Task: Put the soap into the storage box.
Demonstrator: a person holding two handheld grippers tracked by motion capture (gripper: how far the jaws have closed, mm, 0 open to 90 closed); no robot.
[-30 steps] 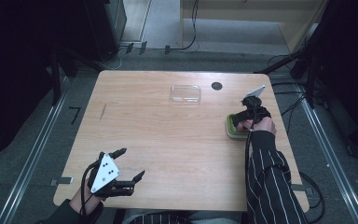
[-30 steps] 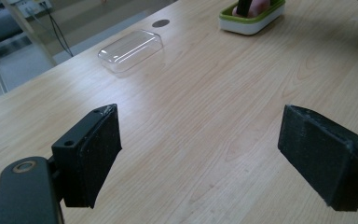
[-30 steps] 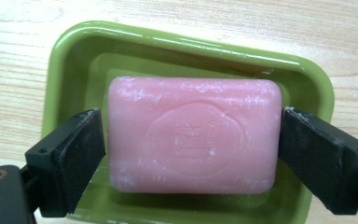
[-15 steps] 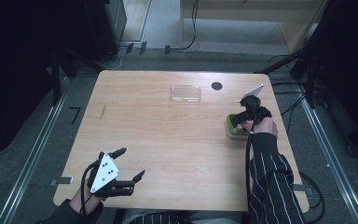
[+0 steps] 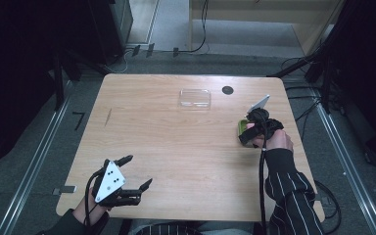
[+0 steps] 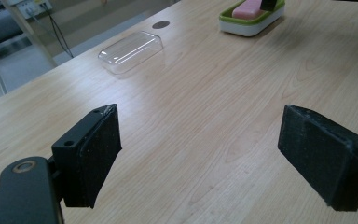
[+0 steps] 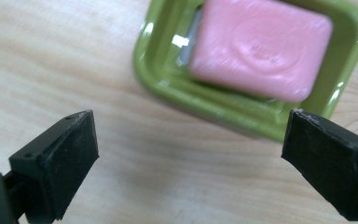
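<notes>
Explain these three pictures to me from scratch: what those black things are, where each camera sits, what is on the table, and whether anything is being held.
There is no machine here. A person sits at a wooden table with a hand-held two-jaw tool in each hand.

The high view looks down from above the person. The left tool is at the near left corner, the right tool over by the right edge.

The other two pictures come from small cameras riding on the tools; the black blocks at the bottom of each are that tool's own jaws.

On the table lie a clear plastic lid, a small dark round spot, and a green soap dish with a pink bar of soap in it.

Nothing is held. Both tools are open; the right one hovers over the near edge of the dish.
</notes>
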